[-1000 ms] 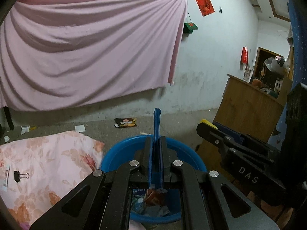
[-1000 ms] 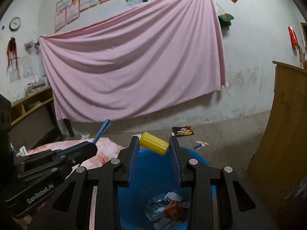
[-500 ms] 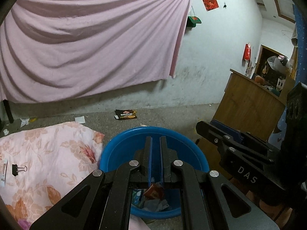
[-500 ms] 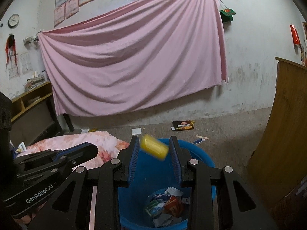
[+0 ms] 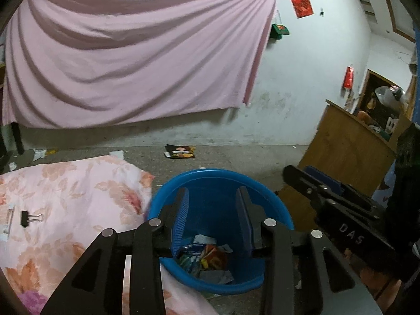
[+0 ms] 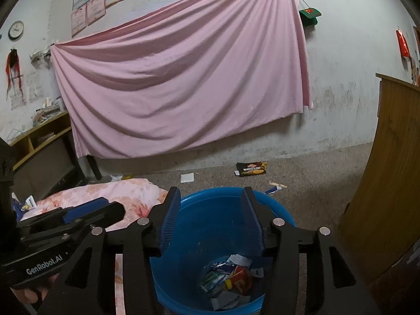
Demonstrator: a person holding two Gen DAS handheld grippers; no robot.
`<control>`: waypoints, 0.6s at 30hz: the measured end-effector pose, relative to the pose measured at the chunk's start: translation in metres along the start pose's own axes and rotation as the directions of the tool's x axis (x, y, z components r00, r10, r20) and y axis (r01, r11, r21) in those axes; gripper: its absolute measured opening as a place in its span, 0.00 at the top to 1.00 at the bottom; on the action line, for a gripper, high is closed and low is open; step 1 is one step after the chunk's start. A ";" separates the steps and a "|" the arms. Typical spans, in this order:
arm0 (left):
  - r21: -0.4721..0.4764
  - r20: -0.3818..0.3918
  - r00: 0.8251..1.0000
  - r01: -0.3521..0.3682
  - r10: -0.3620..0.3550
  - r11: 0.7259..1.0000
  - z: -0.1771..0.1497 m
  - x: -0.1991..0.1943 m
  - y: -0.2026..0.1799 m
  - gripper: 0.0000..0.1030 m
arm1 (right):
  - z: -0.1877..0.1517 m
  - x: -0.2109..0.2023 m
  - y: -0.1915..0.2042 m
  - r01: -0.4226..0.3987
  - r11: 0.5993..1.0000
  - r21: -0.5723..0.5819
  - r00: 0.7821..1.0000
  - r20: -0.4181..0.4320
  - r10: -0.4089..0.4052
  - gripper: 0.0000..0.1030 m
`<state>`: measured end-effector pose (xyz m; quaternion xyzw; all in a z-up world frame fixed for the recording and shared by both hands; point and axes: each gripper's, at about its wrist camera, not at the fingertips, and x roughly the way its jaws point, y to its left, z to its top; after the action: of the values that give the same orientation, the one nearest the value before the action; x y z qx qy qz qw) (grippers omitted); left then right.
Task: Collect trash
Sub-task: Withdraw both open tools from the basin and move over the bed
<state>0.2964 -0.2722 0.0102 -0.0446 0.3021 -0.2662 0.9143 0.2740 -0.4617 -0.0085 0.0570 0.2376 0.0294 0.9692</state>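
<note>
A: We record the left gripper (image 5: 212,220) over the blue bin (image 5: 278,210), pointing down into its mouth. Its jaws have just been opening and stand apart with nothing between them.

B: We record the same of the right gripper (image 6: 211,220): jaws just opened, nothing between the pads, the bin's inner wall showing through the gap. The two grippers sit side by side above the rim.

A: Trash (image 6: 231,279), a heap of wrappers and paper, lies on the bin's bottom. A dark snack packet (image 5: 180,151) lies on the floor near the wall, well apart from the bin.

B: We note edges. The floral cloth (image 5: 78,189) lies just beside the bin's left rim, a binder clip (image 5: 31,218) on it. A wooden cabinet (image 6: 393,173) stands close on the right.

A: Beyond the far rim we see open floor up to the wall, where a pink sheet (image 5: 136,52) hangs.
</note>
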 end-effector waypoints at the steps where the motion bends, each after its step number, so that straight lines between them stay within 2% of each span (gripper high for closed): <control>1: -0.006 0.005 1.000 -0.011 0.011 1.000 0.000 -0.003 0.003 0.63 | 0.000 0.000 0.000 0.004 1.000 0.001 1.000 0.001 -0.004 0.47; 2: -0.014 0.010 1.000 -0.017 0.017 1.000 0.000 -0.006 0.006 0.54 | 0.000 0.000 0.000 0.005 1.000 0.003 1.000 0.004 -0.005 0.33; 3: -0.028 0.023 0.999 -0.026 0.027 0.999 0.000 -0.011 0.010 0.45 | 0.000 -0.001 0.000 0.000 1.000 0.011 1.000 0.011 0.000 0.23; 5: -0.049 0.042 0.998 -0.049 0.051 0.998 0.000 -0.018 0.018 0.37 | 0.002 -0.002 0.000 -0.009 1.000 0.022 1.000 0.023 0.009 0.21; 6: -0.059 0.049 0.997 -0.062 0.065 0.996 0.000 -0.021 0.021 0.28 | 0.003 -0.003 0.001 -0.011 1.000 0.020 1.000 0.029 0.010 0.20; 7: -0.072 0.056 0.995 -0.078 0.083 0.994 0.001 -0.024 0.026 0.23 | 0.004 -0.003 0.002 -0.010 1.000 0.020 0.999 0.036 0.009 0.19; 9: -0.100 0.074 0.992 -0.095 0.103 0.990 0.000 -0.031 0.035 0.10 | 0.004 -0.004 0.005 -0.015 1.000 0.027 0.999 0.046 0.013 0.12; 10: -0.115 0.081 0.990 -0.108 0.118 0.987 0.000 -0.036 0.040 0.07 | 0.005 -0.005 0.007 -0.023 0.999 0.031 0.998 0.055 0.021 0.10; 11: -0.123 0.085 0.987 -0.126 0.137 0.984 0.000 -0.040 0.044 0.03 | 0.006 -0.006 0.009 -0.024 0.999 0.033 0.998 0.063 0.022 0.02; 18: -0.149 0.140 0.966 -0.196 0.217 0.969 -0.003 -0.070 0.067 0.03 | 0.012 -0.012 0.040 -0.083 0.996 0.008 0.988 0.131 0.081 0.00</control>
<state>0.2786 -0.1790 0.0286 -0.0948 0.2501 -0.1440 0.9528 0.2682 -0.4244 0.0125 0.0753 0.1714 0.0640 0.9802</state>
